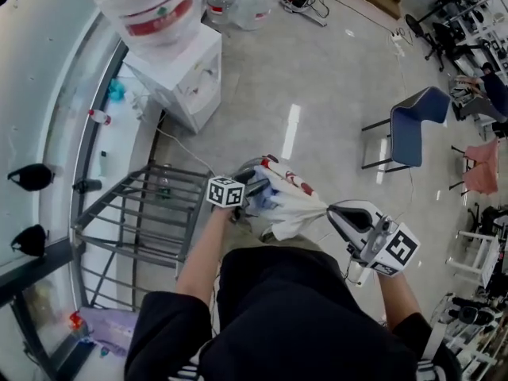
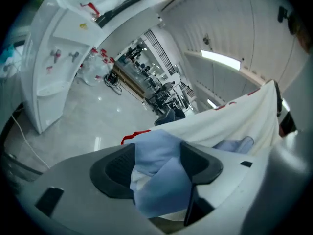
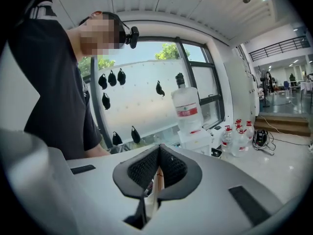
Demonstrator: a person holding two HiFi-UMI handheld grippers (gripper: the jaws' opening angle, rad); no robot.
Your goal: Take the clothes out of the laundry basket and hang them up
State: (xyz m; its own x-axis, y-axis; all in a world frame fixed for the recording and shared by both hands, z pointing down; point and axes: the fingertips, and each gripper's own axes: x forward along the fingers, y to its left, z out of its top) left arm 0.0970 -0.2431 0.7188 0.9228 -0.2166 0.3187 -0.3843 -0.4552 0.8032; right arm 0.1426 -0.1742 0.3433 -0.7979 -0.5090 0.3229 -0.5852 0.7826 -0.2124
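1. We are holding one gripper in each hand, both in front of our body, above the pale floor [image 1: 317, 94].
2. The left gripper [image 1: 255, 189] is standing with its jaws wide apart. In the left gripper view, a fold of blue cloth [image 2: 154, 148] is lying loosely between the two pads of this gripper [image 2: 156, 164], and the pads are not squeezing it.
3. The right gripper [image 1: 333, 209] is pinching the white garment [image 1: 290, 201]. In the right gripper view, the jaws of this gripper [image 3: 157, 170] are almost meeting, and only a thin edge of cloth is showing between them.
4. The garment is hanging in the air between the two grippers. It is narrowing to a bunched point at the right gripper and spreading wider toward the left one. A red trim is running along its far edge.
5. The blue cloth is lying just beside the white garment [image 2: 220, 121], at the left gripper. We cannot tell if it is a part of that garment or another piece.
6. A grey metal rack [image 1: 135, 213] is standing at our left, near our left arm.
7. Beyond the rack, a white dispenser [image 1: 186, 74] is carrying a big water bottle [image 1: 147, 6]. A blue chair [image 1: 413, 129] is standing well apart, at our right.
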